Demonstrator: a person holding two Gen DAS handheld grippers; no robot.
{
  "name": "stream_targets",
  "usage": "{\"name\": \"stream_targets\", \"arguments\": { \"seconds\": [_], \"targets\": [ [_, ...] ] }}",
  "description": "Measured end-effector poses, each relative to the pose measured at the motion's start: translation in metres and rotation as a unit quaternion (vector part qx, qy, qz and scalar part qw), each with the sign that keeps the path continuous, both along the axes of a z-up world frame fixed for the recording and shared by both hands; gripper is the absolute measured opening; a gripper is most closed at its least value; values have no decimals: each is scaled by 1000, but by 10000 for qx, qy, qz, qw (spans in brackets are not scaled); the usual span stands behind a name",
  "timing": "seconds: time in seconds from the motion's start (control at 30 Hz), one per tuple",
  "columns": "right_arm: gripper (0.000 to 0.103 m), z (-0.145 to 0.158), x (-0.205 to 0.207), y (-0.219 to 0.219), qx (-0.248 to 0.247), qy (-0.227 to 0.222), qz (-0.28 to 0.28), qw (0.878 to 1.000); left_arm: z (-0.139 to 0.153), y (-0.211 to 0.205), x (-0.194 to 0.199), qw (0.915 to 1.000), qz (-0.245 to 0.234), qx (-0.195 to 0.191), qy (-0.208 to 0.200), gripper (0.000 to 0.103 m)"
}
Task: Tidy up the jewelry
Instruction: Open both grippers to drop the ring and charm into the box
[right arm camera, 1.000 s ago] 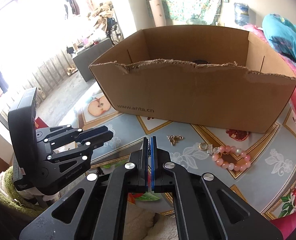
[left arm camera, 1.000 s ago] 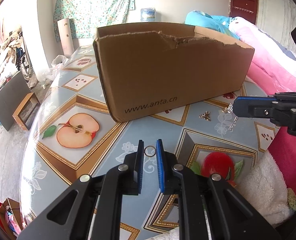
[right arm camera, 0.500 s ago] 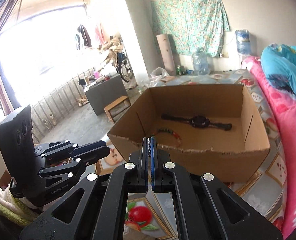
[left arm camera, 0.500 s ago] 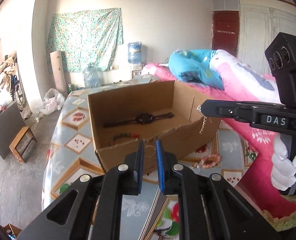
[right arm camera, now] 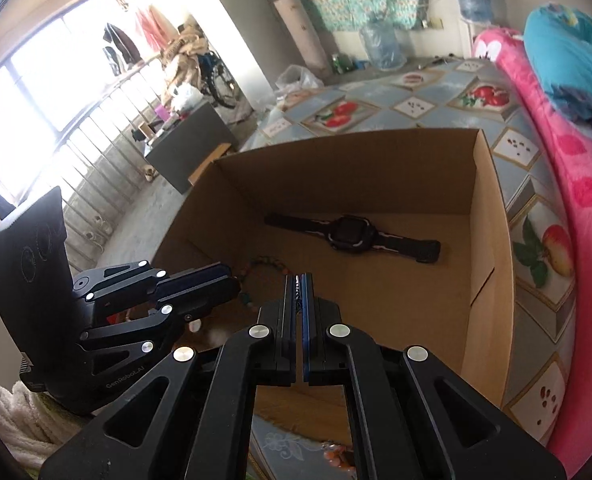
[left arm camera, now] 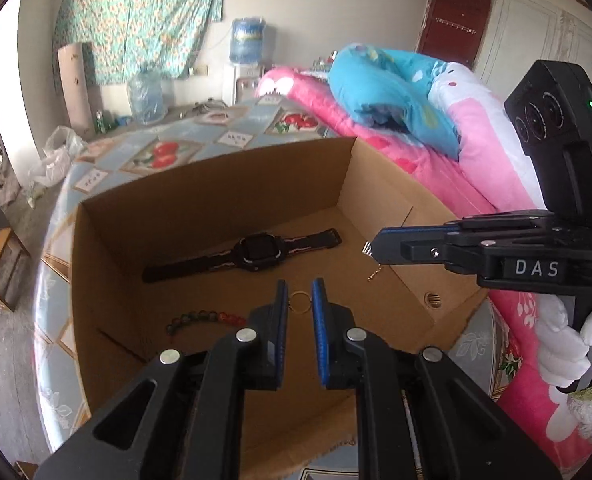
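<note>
An open cardboard box (left arm camera: pixel 216 200) holds a black watch (left arm camera: pixel 252 254) and a coloured bead bracelet (left arm camera: pixel 204 317). Above the box's near part, my left gripper (left arm camera: pixel 299 300) is shut on a small gold ring (left arm camera: pixel 299 301). To its right, my right gripper (left arm camera: pixel 376 242) hangs over the box with a thin chain (left arm camera: pixel 376 274) dangling from its tip. In the right wrist view the right gripper (right arm camera: pixel 299 284) has its pads pressed together on the chain (right arm camera: pixel 297 292), above the box (right arm camera: pixel 336 168). The watch (right arm camera: pixel 352 234), the bracelet (right arm camera: pixel 264 264) and the left gripper (right arm camera: pixel 226 278) show there too.
The box stands on a table with a fruit-patterned cloth (left arm camera: pixel 168 152). Pink and blue bedding (left arm camera: pixel 476 168) lies to the right of it. A white-gloved hand (left arm camera: pixel 568 340) holds the right gripper. The floor and a railing (right arm camera: pixel 108 152) lie to the left.
Both grippers have risen from table level in front of the box to above its open top, carrying the ring and the chain. The box's inside is now in view.
</note>
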State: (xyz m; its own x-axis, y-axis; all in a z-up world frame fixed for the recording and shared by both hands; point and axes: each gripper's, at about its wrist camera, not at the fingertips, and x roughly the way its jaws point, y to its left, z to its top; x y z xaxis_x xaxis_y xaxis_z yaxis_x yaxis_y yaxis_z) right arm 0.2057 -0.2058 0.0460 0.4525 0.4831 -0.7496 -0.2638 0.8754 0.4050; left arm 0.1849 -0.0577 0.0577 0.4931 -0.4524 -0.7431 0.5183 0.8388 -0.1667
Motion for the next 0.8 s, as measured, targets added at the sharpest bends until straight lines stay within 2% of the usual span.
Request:
{"name": "stream_targets", "arguments": {
  "seconds": [0.07,0.17,0.3,0.37,0.6,0.8],
  "targets": [
    [1,-7,11,-1,-81,164,-6,9998,-9,-5,15,9995,64,-24,303,12],
    [3,-15,22,0,-278,322,-1,9991,-16,-8,27,9984,141,26,549,12],
    [5,-15,29,2,-444,247,-14,9987,-17,-7,35,9972,202,-92,709,13],
    [7,-13,31,2,-474,183,-30,9987,-16,-7,36,9972,233,-115,705,22],
    [8,-6,27,-6,-390,-29,-140,9991,-12,-2,36,9968,346,-321,639,23],
    [10,17,10,-24,-269,-468,-436,9976,9,12,21,9972,496,-530,182,23]
  ]
}}
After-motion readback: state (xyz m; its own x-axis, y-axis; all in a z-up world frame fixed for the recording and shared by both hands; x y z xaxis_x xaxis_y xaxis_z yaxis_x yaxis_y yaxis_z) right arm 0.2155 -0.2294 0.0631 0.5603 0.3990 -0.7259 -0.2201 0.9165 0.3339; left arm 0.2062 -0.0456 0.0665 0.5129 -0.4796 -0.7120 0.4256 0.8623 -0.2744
